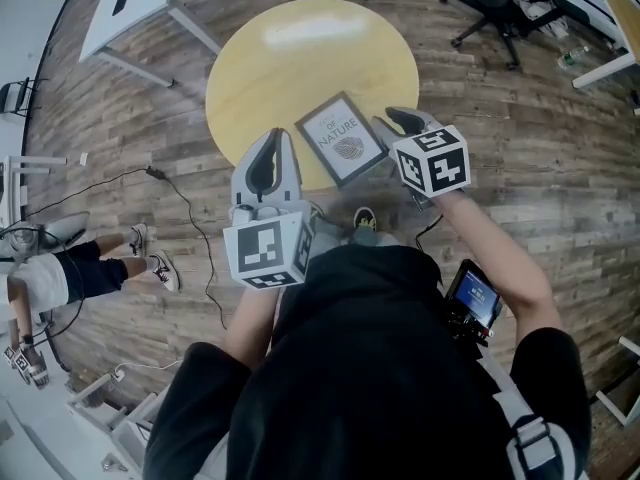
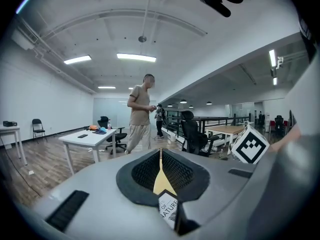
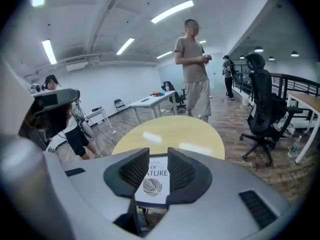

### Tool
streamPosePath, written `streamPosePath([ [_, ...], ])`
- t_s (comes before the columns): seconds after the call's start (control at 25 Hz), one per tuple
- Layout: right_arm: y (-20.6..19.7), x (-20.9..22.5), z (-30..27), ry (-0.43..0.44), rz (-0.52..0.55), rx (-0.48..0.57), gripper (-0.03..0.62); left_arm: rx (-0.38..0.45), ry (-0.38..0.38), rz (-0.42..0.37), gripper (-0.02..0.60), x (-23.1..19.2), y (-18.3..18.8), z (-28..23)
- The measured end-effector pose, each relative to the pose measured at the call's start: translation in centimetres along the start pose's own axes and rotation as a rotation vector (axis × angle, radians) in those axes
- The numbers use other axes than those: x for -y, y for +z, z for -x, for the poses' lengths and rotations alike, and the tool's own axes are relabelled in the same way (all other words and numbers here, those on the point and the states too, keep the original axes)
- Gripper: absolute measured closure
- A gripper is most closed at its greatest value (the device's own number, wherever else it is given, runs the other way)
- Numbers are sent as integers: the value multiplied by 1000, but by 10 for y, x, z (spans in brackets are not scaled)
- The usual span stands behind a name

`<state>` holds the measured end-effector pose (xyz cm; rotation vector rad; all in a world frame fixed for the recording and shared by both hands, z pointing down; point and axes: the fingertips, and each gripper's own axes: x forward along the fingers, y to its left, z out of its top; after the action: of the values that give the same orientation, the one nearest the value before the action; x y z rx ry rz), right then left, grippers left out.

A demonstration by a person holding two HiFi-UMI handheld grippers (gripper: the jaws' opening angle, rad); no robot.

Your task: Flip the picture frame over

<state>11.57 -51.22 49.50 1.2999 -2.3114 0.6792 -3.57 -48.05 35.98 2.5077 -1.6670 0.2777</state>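
Note:
The picture frame has a black border and a white print with a leaf. It lies face up on the round yellow table, close to the near edge. My right gripper hovers over the frame's right side. Its jaws stand apart, and the print shows through the gap with nothing pinched. My left gripper hangs just left of the frame, jaws together and holding nothing. In the left gripper view only a corner of the frame peeks out below the left gripper.
A person stands beyond the table's far side. A black office chair is at the back right and a white table at the back left. A cable runs over the wooden floor, where another person sits at the left.

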Motion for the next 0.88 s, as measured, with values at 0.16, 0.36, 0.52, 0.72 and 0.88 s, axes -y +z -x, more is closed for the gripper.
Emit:
streamPosePath([
  [0.16, 43, -13, 26, 12, 29, 108, 502, 23, -9, 14, 548, 6, 14, 4],
  [0.36, 75, -23, 56, 41, 68, 212, 549, 43, -24, 10, 548, 17, 25, 5],
  [0.52, 80, -35, 72, 100, 107, 261, 572, 52, -38, 6, 548, 27, 27, 6],
  [0.72, 92, -45, 85, 135, 155, 325, 576, 51, -55, 5, 548, 34, 31, 5],
  [0.88, 100, -47, 94, 120, 224, 358, 576, 46, -58, 9, 548, 41, 32, 3],
])
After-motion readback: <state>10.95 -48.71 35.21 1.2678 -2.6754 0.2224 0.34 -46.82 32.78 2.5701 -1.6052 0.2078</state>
